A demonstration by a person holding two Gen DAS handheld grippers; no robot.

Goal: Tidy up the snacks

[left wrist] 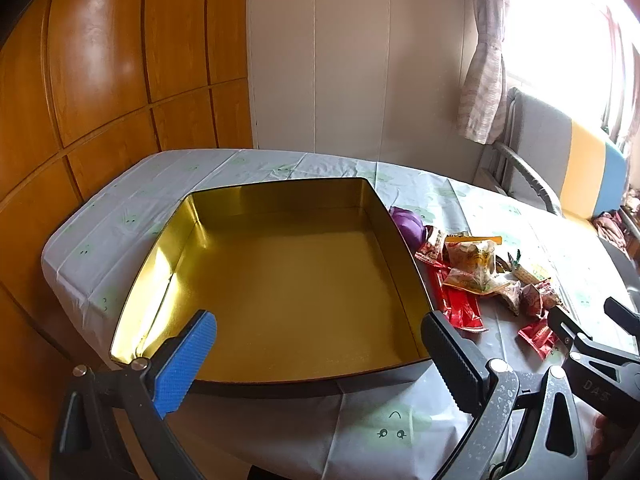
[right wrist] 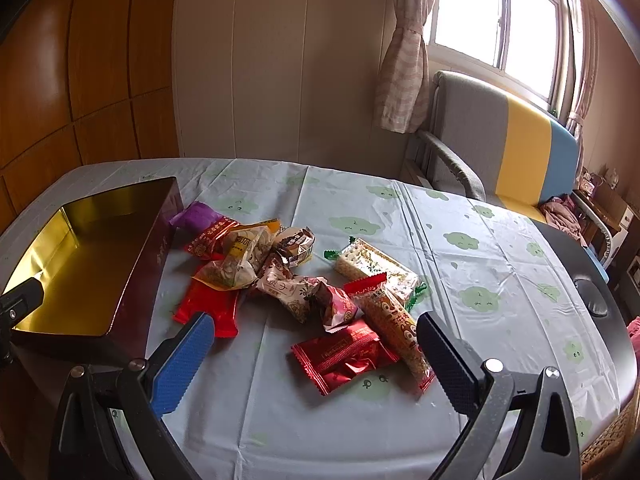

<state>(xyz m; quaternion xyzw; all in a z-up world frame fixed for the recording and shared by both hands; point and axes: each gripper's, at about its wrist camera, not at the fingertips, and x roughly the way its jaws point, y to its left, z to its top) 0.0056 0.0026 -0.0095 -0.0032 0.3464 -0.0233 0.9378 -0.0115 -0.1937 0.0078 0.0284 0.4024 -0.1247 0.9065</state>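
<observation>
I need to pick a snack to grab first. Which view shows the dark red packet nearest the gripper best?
The right wrist view: the dark red packet lies whole and unobstructed between the open right gripper fingers. The left wrist view shows only part of it, behind the other gripper.

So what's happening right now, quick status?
Left gripper open over the gold tin, which holds nothing. Right gripper open above the snack pile. Nothing blocking.

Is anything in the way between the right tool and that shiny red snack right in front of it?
No. The right tool is open, and the red snack lies between its fingers on bare tablecloth. Only a long orange packet touches its right edge.
</observation>
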